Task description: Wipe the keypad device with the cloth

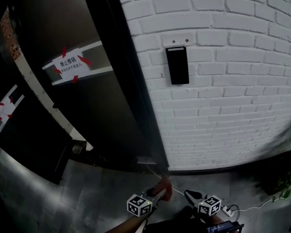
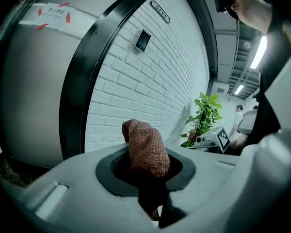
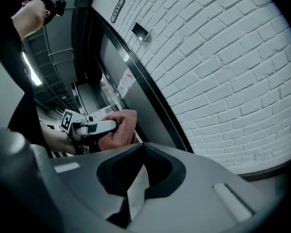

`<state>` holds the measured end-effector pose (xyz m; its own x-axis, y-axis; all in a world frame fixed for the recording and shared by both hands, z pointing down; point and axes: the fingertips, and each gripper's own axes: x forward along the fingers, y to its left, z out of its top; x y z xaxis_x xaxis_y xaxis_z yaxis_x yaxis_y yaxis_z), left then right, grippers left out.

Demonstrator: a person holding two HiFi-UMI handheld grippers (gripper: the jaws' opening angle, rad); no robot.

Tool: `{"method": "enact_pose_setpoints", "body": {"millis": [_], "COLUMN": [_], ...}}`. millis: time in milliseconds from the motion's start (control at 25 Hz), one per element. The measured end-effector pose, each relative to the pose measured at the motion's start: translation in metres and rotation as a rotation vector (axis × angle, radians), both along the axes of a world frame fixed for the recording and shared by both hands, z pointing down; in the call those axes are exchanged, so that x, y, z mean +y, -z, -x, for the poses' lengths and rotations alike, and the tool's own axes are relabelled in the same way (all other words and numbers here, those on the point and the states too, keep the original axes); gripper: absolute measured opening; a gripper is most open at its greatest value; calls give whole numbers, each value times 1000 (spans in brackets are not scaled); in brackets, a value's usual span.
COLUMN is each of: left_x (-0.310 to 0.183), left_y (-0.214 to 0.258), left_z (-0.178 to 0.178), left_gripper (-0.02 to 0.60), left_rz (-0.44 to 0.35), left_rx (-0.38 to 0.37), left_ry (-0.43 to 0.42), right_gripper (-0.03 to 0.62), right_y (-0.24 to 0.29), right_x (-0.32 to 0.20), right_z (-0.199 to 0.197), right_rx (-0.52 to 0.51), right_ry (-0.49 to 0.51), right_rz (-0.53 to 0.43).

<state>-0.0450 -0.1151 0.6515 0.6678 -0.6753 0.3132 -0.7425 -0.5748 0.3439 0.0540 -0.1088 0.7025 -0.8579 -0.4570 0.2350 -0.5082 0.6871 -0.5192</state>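
The keypad device [image 1: 177,65] is a black upright panel fixed on the white brick wall, well above both grippers. It shows small and far off as the keypad device [image 2: 142,41] in the left gripper view and the keypad device [image 3: 140,31] in the right gripper view. A reddish-brown cloth [image 2: 145,149] sticks out of my left gripper [image 2: 146,165], which is shut on it. In the head view the left gripper [image 1: 159,194] and the cloth [image 1: 166,188] sit low at the bottom centre. My right gripper [image 1: 190,194] is beside it, and this right gripper [image 3: 142,154] has its jaws together with nothing between them.
A dark curved door frame [image 1: 123,76] stands left of the brick wall [image 1: 223,115], with a dark door carrying a taped paper sign [image 1: 70,64]. A potted plant [image 2: 203,118] grows at the right by the wall. A white power strip [image 1: 226,210] and cable lie on the floor.
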Motion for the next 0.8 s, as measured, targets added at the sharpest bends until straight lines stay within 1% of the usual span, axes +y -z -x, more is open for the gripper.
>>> {"method": "enact_pose_setpoints", "body": {"millis": [200,280,440,560,800], "left_x": [59,82,112,132,158], "left_y": [-17,-24,-34,-33,-34], "left_z": [19,22,19,15,8], "left_gripper": [73,74,74,74,74], "left_rz": [36,45,28,9,-7], "left_rx": [35,45,57,66,81], "left_ry": [-9,-21,-71,-115,-177], "right_gripper": [2,2,2,2,2], "right_y": [11,13,19,18,32], "right_x": [45,67,102,124,161], "right_z": [27,32,24,20,27], "right_rx": [26,33,58,66,43], "right_ry": [10,8,-21,-59,-81], "right_rz": [-33,-46,-75,-87,-102]}}
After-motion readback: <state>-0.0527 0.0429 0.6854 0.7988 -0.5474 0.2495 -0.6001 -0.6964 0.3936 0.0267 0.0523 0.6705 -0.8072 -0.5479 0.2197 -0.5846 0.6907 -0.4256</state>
